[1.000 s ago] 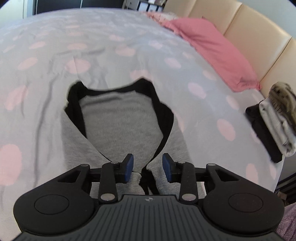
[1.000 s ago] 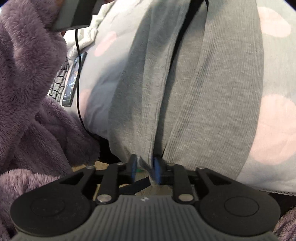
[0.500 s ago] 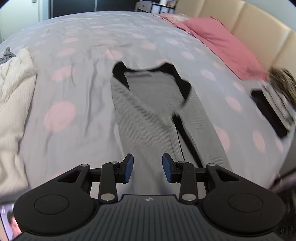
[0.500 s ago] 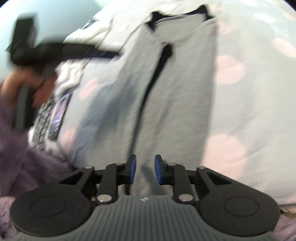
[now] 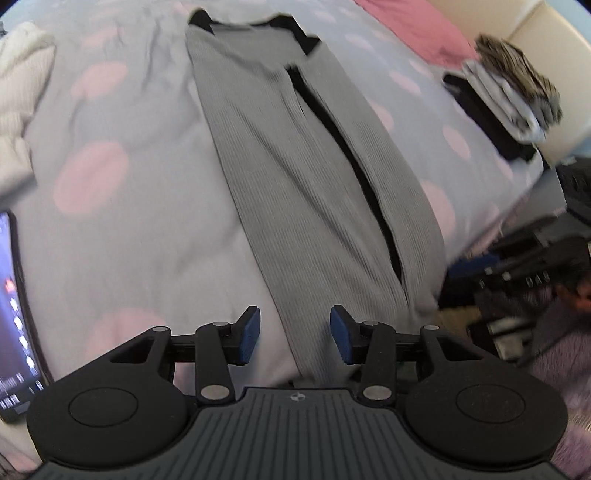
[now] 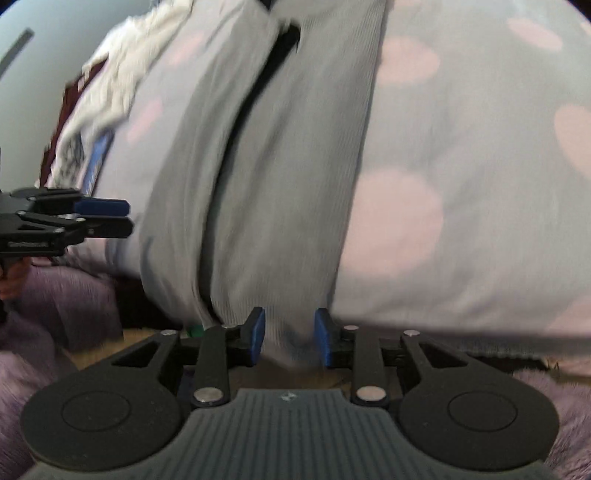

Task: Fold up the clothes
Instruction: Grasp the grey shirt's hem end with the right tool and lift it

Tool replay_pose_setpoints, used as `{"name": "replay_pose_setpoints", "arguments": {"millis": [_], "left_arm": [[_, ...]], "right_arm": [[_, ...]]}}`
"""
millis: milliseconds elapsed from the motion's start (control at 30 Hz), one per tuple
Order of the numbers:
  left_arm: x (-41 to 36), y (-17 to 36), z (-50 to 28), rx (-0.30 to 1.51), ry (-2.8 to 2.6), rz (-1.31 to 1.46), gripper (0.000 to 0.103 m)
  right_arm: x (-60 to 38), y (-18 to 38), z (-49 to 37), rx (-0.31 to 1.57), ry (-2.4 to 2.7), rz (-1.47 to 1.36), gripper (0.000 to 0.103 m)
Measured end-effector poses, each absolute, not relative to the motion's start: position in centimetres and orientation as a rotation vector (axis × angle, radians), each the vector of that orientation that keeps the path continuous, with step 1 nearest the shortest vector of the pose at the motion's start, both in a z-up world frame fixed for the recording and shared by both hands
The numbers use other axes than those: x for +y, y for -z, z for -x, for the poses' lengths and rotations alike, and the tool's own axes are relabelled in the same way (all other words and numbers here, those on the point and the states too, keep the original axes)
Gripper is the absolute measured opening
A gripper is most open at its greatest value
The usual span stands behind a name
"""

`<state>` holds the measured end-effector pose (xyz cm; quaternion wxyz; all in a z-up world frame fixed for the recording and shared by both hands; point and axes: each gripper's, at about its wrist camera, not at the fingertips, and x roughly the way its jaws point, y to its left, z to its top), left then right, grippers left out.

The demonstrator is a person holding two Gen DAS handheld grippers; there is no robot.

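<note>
Grey ribbed top (image 5: 295,177) with black trim lies lengthwise on the bed (image 5: 155,206), both sides folded inward so a dark seam runs down the middle; neckline at the far end, hem hanging over the bed's near edge. Bedcover is pale grey with pink dots. Left hand-held gripper (image 5: 294,334): jaws opening, moderate gap, blue pads clear of the cloth, hem showing between them but not pinched. Right hand-held gripper (image 6: 289,334): jaws also opening, narrower gap, hem fabric (image 6: 280,221) between the pads, no pad pressing on it as far as the blurred frame shows. The left hand-held gripper appears side-on at the left edge of the right wrist view (image 6: 103,218), beside the garment's left edge. Left of the top: a white knit garment (image 5: 18,103), and near it a lit phone screen (image 5: 14,314). Far right on the bed: a stack of folded clothes (image 5: 509,96), pink pillow (image 5: 413,26) beyond it against a cream headboard (image 5: 535,26). Purple fleece sleeve (image 6: 55,302) at the near left.
</note>
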<state>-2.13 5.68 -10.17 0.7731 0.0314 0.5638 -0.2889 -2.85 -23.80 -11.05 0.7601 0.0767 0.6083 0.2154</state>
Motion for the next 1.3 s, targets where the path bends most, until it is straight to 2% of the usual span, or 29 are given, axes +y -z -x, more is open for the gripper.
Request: {"name": "replay_pose_setpoints", "arguments": {"millis": [67,100,133,267,467,567,667,867,1100,1133,1167,1200,1267,1300], "left_arm": [[4.9,10.8,2.5,1.224,0.645,-0.105,0.04],[4.5,11.0,2.6,1.222,0.656,-0.117,0.04],[4.2,11.2,2.6,1.221,0.665,-0.128,0.04],[3.8,11.6,2.7,1.226,0.671,-0.151,0.04],[3.4,11.8,3.6,1.258,0.689,-0.196,0.04],[3.2,12.1,4.3,1.29,0.702,-0.226,0.04],[3.1,12.4,4.7,1.311,0.71,-0.233,0.044],[3.2,14.7,4.9,1.41,0.648,-0.294,0.045],[2.8,15.9,4.4,1.376,0.697,-0.213,0.044],[2.6,16.4,4.4,1.375,0.697,-0.227,0.039],[2.4,16.8,4.4,1.374,0.697,-0.241,0.03],[2.1,17.2,4.4,1.374,0.699,-0.255,0.027],[1.9,17.4,4.5,1.374,0.722,-0.284,0.015],[1.9,17.1,4.5,1.376,0.743,-0.289,0.013]], "right_arm": [[-24.0,11.6,3.0,1.315,-0.472,-0.161,0.028],[-24.1,11.9,2.9,1.308,-0.479,-0.166,0.02],[-24.1,12.2,2.9,1.302,-0.485,-0.169,0.019],[-22.9,14.0,2.9,1.32,-0.526,-0.162,0.018],[-19.5,18.1,4.4,1.497,-0.611,0.022,0.018],[-20.1,17.6,4.6,1.497,-0.579,0.021,0.022],[-22.1,15.6,4.3,1.412,-0.514,-0.057,0.033],[-22.8,14.0,3.8,1.329,-0.505,-0.092,0.033],[-21.5,15.1,3.2,1.28,-0.567,-0.047,0.033],[-21.5,15.4,3.0,1.275,-0.572,-0.051,0.032],[-21.6,15.7,3.1,1.278,-0.583,-0.058,0.027],[-21.7,16.0,3.4,1.284,-0.599,-0.067,0.014],[-21.3,16.2,3.6,1.298,-0.622,-0.078,0.009],[-21.3,15.9,3.7,1.305,-0.63,-0.075,0.008]]}}
